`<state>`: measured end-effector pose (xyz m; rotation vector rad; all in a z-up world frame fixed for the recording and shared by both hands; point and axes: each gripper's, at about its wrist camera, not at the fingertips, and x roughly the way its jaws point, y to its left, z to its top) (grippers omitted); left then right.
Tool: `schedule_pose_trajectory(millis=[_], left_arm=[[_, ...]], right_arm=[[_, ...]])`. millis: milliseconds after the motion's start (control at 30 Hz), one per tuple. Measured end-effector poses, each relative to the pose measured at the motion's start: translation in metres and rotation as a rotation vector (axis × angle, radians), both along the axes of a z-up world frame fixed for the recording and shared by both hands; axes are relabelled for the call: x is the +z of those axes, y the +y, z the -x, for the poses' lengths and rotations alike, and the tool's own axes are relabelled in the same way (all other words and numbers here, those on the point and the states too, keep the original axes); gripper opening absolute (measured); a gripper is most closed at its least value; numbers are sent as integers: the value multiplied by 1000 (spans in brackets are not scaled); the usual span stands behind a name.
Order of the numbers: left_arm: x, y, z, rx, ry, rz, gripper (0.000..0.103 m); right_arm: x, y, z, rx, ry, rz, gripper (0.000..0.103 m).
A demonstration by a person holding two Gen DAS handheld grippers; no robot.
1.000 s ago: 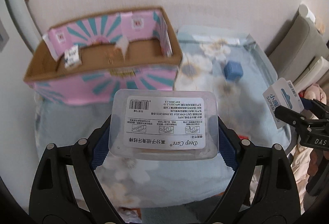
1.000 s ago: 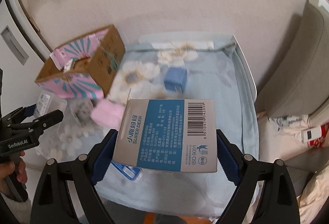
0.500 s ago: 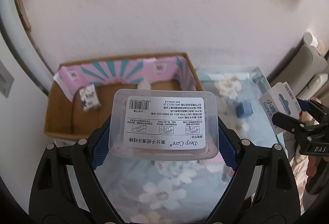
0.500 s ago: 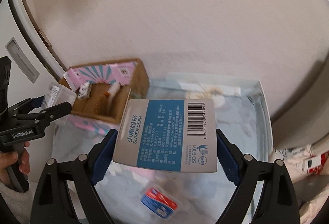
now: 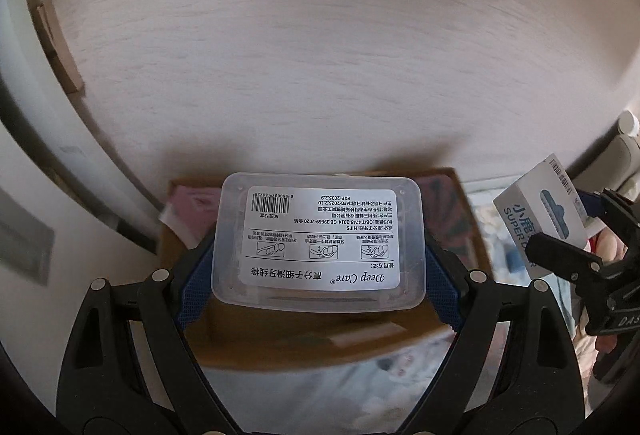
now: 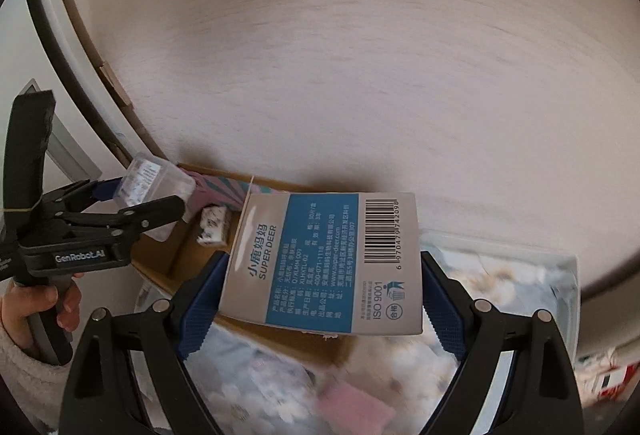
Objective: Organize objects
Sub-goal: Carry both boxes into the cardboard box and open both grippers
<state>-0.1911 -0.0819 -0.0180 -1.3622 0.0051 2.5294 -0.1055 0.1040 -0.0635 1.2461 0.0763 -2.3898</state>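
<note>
My left gripper (image 5: 318, 281) is shut on a clear plastic floss-pick box (image 5: 320, 247) with a white Deep Care label, held above the open cardboard box (image 5: 312, 347) with pink and teal flaps. My right gripper (image 6: 320, 291) is shut on a blue and white SUPER DEER carton (image 6: 324, 263), held over the right end of the same cardboard box (image 6: 172, 259). The right gripper and its carton (image 5: 540, 215) show at the right edge of the left wrist view. The left gripper and its clear box (image 6: 154, 183) show at the left of the right wrist view.
A small white patterned packet (image 6: 214, 225) lies inside the cardboard box. A floral cloth (image 6: 500, 295) covers the surface in a clear-rimmed tray. A pink soft item (image 6: 356, 407) lies on the cloth near me. A pale wall stands close behind.
Both grippers have moved forward and up toward the cardboard box with their loads. The box is now directly under the left gripper, and the wall fills most of both views.
</note>
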Motion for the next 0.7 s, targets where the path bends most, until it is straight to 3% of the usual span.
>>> schedule_pose_trajectory(millis=[333, 700], left_arm=[[-36, -46, 46, 30, -81, 18, 87], [-88, -51, 50, 0, -153, 51, 87]], right_arm=[[-32, -85, 31, 103, -66, -51, 88], [-93, -117, 32, 147, -181, -148, 88]])
